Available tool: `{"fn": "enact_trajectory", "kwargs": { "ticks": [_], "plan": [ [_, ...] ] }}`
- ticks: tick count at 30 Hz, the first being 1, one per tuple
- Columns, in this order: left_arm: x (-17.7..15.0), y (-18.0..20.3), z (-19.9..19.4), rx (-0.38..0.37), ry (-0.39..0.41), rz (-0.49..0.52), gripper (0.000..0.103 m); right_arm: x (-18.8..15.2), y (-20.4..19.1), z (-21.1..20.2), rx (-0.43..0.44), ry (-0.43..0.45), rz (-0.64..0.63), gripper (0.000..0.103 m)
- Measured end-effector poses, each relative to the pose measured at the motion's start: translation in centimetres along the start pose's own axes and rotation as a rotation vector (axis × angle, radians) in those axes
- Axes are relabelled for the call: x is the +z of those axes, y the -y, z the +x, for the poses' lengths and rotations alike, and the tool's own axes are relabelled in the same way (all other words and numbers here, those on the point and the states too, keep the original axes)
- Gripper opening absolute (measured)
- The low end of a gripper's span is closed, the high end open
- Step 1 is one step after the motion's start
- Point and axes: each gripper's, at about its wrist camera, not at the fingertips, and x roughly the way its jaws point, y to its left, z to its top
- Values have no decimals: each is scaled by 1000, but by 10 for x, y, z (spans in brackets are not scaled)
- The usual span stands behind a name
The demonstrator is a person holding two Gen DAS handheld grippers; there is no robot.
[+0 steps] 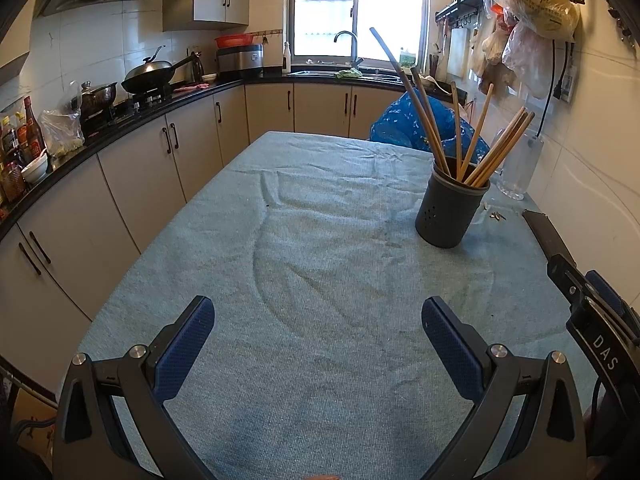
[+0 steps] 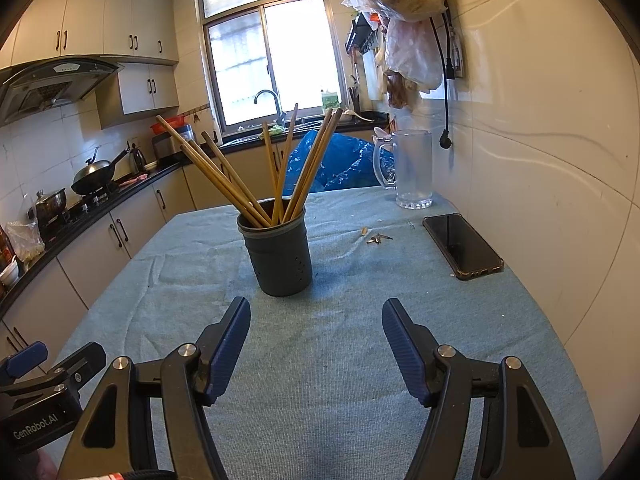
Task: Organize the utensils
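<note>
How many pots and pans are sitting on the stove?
2. A dark wok with a lid sits on the black stove's far burner; a shiny steel pot with a lid sits nearer. None seems hidden.

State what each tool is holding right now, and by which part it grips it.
Nothing is held. The left tool and right tool are both open and empty; the chopsticks stand in the holder.

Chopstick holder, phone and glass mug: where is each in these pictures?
chopstick holder (image 2: 280,258), right wrist view, front wall.
phone (image 2: 462,245), right wrist view, middle of dark screen.
glass mug (image 2: 414,168), right wrist view, frosted side.
</note>
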Motion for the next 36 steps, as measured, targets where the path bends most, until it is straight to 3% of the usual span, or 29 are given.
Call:
{"fn": "enact_trajectory", "kwargs": {
  "ticks": [36],
  "plan": [
    [-3, -1, -3, -23, 11, 19, 103, 4, 1, -7, -9, 58, -7, 75]
  ]
}}
